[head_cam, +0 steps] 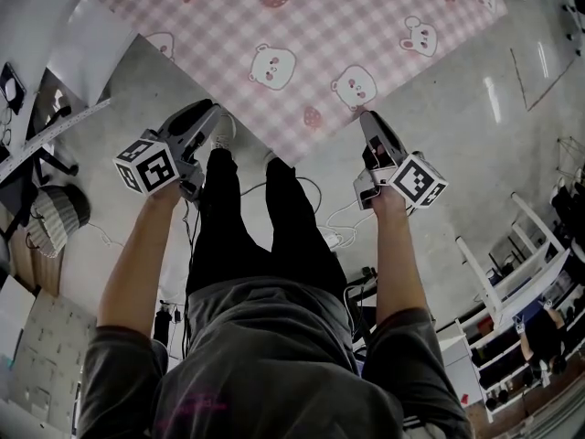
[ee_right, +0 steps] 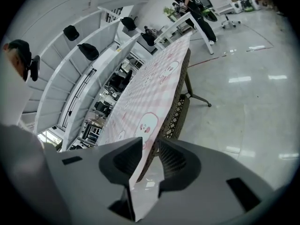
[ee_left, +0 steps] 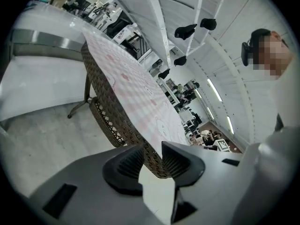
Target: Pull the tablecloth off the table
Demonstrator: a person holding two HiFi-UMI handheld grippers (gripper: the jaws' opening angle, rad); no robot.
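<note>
A pink checked tablecloth [head_cam: 320, 26] printed with bears covers the wicker-edged table [ee_left: 112, 111] ahead of me. My left gripper [head_cam: 215, 112] is at the cloth's near left edge and my right gripper [head_cam: 366, 119] at its near right edge. In the left gripper view the tablecloth [ee_left: 136, 88] runs into the left gripper [ee_left: 152, 156]. Its jaws stand a narrow gap apart around the cloth's hem, and wicker shows between them. In the right gripper view the tablecloth [ee_right: 154, 93] hangs between the jaws of the right gripper [ee_right: 150, 153], also slightly apart, beside the table's rim [ee_right: 176, 111].
Cables [head_cam: 320, 218] trail on the grey floor by my feet. A white rack [head_cam: 512, 273] stands at the right and a person [head_cam: 544, 337] beyond it. A white panel [head_cam: 87, 48] and a round stool [head_cam: 55, 213] are at the left.
</note>
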